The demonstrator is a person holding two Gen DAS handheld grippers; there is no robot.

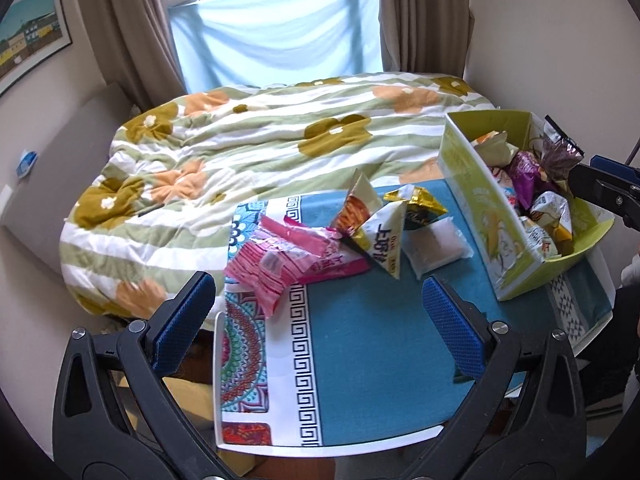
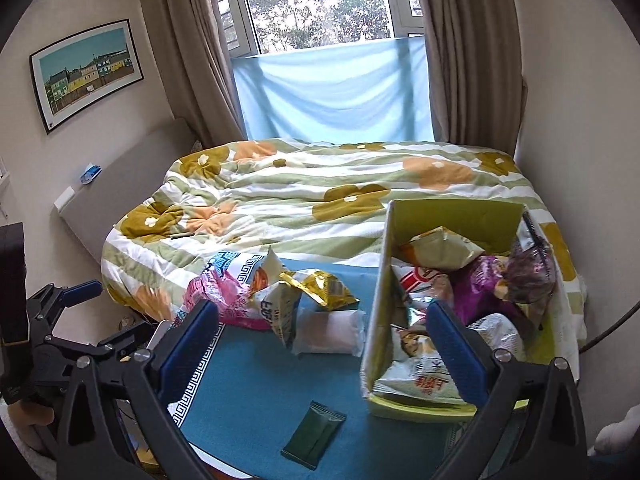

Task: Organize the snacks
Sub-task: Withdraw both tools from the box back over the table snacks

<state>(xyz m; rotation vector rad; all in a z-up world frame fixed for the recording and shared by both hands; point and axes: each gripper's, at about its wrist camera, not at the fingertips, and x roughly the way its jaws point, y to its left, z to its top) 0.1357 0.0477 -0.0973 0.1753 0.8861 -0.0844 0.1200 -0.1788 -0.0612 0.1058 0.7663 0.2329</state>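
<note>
Both claws, left gripper and right gripper, gape wide, empty.
Pink packet overhangs the table's left edge; a clumsy nudge could tip it off.

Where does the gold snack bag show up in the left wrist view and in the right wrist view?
Left wrist: gold snack bag sits right of centre, on the blue cloth, left of the green box.
Right wrist: gold snack bag at centre, again left of the green box.
Shared landmark: the green box.
</note>
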